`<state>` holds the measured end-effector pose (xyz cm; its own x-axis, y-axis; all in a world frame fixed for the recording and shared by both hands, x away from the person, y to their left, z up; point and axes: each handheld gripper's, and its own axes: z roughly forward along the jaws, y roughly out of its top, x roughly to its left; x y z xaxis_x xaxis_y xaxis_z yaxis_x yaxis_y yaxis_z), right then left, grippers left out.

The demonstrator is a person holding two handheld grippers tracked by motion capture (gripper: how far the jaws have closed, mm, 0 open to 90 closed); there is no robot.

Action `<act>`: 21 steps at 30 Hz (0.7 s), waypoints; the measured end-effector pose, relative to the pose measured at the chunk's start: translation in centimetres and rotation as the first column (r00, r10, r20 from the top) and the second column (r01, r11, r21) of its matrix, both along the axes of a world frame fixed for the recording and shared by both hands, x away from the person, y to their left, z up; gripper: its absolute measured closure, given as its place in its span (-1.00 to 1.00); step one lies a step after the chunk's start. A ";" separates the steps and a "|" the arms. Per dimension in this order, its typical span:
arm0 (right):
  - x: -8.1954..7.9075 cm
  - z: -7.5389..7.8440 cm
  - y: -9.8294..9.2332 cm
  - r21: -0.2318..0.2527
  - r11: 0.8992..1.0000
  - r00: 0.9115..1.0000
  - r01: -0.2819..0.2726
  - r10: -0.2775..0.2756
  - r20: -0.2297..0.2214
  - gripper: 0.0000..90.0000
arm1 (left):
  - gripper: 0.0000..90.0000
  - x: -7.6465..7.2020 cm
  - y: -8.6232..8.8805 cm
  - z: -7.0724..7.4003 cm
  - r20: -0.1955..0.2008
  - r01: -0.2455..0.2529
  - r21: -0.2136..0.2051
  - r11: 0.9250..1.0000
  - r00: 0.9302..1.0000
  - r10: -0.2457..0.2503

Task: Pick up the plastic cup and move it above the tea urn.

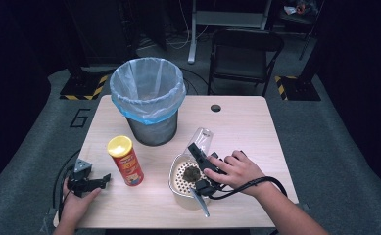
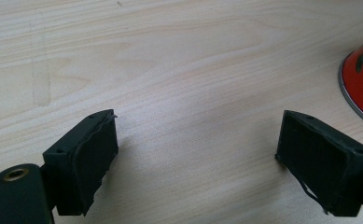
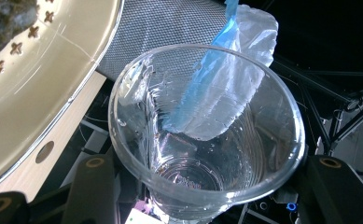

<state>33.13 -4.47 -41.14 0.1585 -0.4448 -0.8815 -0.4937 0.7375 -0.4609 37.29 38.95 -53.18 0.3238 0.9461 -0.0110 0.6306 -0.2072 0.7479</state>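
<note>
Mesh bin w/ pale-blue liner (image 1: 148, 100) stands at the table's (image 1: 247, 127) far left, red chip can w/ yellow lid (image 1: 125, 160) upright in front of it, btwn left gripper (image 1: 102, 180) and the strainer (image 1: 182, 177); nothing blocks either tool. Right gripper (image 1: 199, 166) is clamped on a clear plastic cup (image 3: 206, 135), tipped on its side over the strainer's far rim w/ mouth toward the bin; cup looks empty, strainer holds a dark clump (image 1: 193, 173). Left gripper rests near the table's left front corner, jaws spread wide w/ bare wood btwn them.

clear glossy plastic cup (image 3: 207, 135), matt pale wood table (image 2: 179, 70), dark metal-mesh bin (image 1: 153, 129), thin plastic liner (image 1: 148, 88).
</note>
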 end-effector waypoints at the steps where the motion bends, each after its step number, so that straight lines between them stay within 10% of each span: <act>1: 0.0 0.0 0.0 0.006 1.000 1.000 -0.003 0.003 0.003 -0.06 | -0.73 0.0 0.0 0.0 0.000 0.000 0.000 1.000 1.000 0.000; 13: -0.4 -0.1 -0.2 0.167 0.986 0.999 -0.023 0.018 0.031 -0.06 | -0.73 0.0 0.0 0.0 0.000 0.000 -0.001 1.000 1.000 0.000; 19: -0.7 0.5 -0.4 0.363 0.930 0.998 -0.054 0.038 0.051 -0.06 | -0.73 0.0 -0.1 0.0 -0.001 -0.002 -0.004 1.000 1.000 0.002; 21: -0.7 0.9 -0.3 0.448 0.893 0.999 -0.050 0.052 0.006 -0.06 | -0.73 0.0 -0.1 0.0 0.000 -0.002 -0.004 1.000 1.000 0.002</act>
<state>32.38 -4.80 -40.26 0.1649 0.0054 -0.9863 -0.5377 0.8388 -0.0853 37.25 38.89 -53.19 0.3216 0.9468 -0.0145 0.6312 -0.2030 0.7486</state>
